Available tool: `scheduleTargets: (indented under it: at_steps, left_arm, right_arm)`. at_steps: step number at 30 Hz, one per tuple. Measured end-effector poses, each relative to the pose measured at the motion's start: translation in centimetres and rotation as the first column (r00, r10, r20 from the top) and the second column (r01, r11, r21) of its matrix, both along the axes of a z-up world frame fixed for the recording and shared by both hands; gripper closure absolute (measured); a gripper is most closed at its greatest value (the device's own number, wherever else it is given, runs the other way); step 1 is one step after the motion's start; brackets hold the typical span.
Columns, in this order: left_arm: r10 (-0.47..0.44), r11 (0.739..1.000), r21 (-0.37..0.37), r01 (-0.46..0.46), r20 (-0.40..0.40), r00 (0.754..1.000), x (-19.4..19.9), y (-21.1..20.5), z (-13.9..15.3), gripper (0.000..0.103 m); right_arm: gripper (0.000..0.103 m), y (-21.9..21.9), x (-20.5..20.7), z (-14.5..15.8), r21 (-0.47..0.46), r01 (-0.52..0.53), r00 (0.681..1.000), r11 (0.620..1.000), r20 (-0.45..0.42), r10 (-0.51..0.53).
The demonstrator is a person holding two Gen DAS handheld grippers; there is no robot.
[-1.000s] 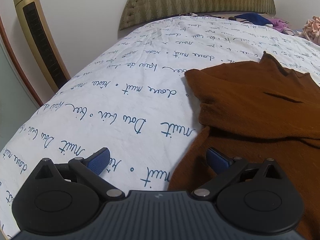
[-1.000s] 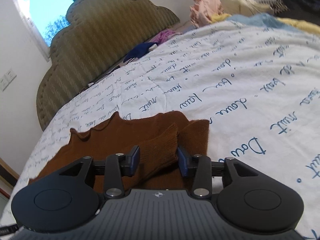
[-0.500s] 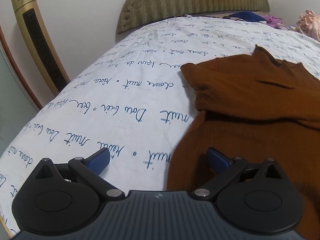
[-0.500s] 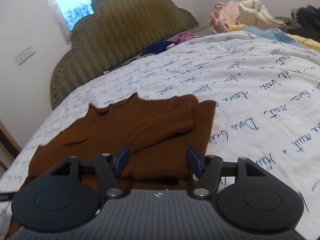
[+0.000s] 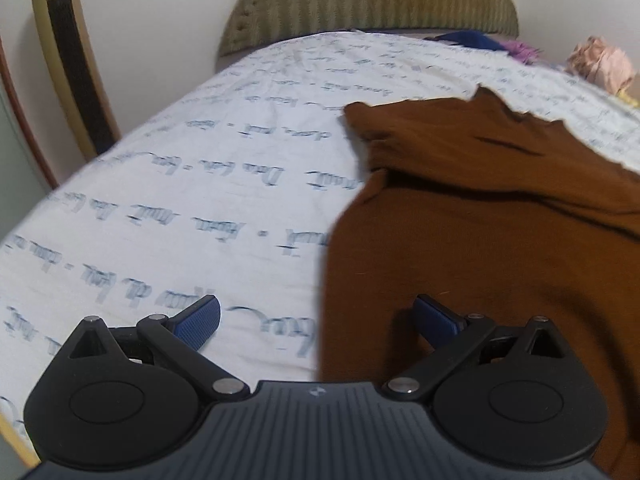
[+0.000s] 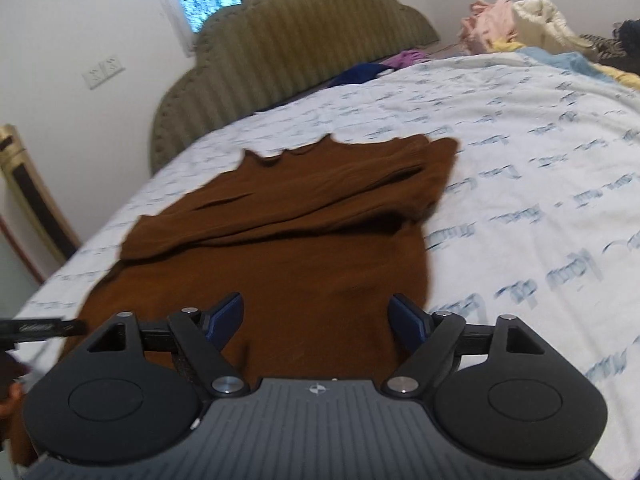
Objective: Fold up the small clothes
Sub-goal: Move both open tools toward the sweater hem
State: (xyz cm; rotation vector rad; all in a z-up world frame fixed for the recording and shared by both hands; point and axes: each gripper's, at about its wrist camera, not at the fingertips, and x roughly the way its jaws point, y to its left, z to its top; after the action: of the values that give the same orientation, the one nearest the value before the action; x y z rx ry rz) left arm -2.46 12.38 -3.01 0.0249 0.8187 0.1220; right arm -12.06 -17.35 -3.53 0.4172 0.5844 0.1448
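A: Garment first. Brown knit top (image 6: 280,256) lies flat on the bedsheet (image 6: 520,184), printed white with blue script. Scalloped neck edge is at the far end toward the headboard (image 6: 288,52); hem is at the near end, under the cameras.

B: Sleeves?

A: Both look folded in across the chest. In the right wrist view one sleeve (image 6: 304,188) runs as a band across the upper body. So the long axis runs away from the grippers, hem near, neck far.

B: Grippers?

A: Left gripper (image 5: 316,320) is spread wide and holds nothing. It straddles the top's left side edge: one pad over bare sheet, the other over brown fabric (image 5: 480,240). Right gripper (image 6: 316,318) is also spread and empty, with both pads over the lower body of the top and its right pad near the right side edge.

B: Touching the cloth?

A: Can't tell; frames are motion-blurred. Close above it, at least.

B: Which is nearer?

A: About even, each at its own hem corner. My guess is the next fold takes hem toward neck, so each gripper needs to pinch its near corner and carry it forward along that axis.

B: Other stuff?

A: Pile of clothes (image 6: 520,24) at the far right of the bed, well apart. Gold tower fan (image 5: 68,56) by the wall.
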Motion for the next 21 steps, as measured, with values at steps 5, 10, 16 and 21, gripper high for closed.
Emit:
scheduleTargets:
  at_steps: [5, 10, 16, 21]
  left_arm:
    - [0.044, 0.999, 0.012, -0.044, -0.016, 0.999, 0.3, -0.5, -0.9, 0.0]
    - [0.056, 0.997, 0.056, -0.057, 0.024, 0.998, -0.6, 1.3, 0.4, 0.0]
    - [0.026, 0.99, 0.135, -0.031, 0.039, 0.999, -1.1, 3.6, 0.7, 0.0]
    - [-0.034, 0.991, 0.133, 0.03, 0.028, 0.999, -1.4, 3.7, -0.6, 0.0]
  right_arm:
    - [0.022, 0.9, -0.4, 0.5, 0.004, -0.04, 0.999, 0.999, -0.007, 0.04]
    - [0.021, -1.1, -0.7, 1.8, 0.011, 0.018, 0.999, 1.0, -0.034, -0.018]
    - [0.015, -1.6, -0.8, 1.0, -0.019, -0.002, 0.995, 1.0, -0.096, 0.0]
    - [0.015, -1.1, -1.5, 0.9, -0.039, -0.064, 0.993, 0.997, -0.101, 0.06]
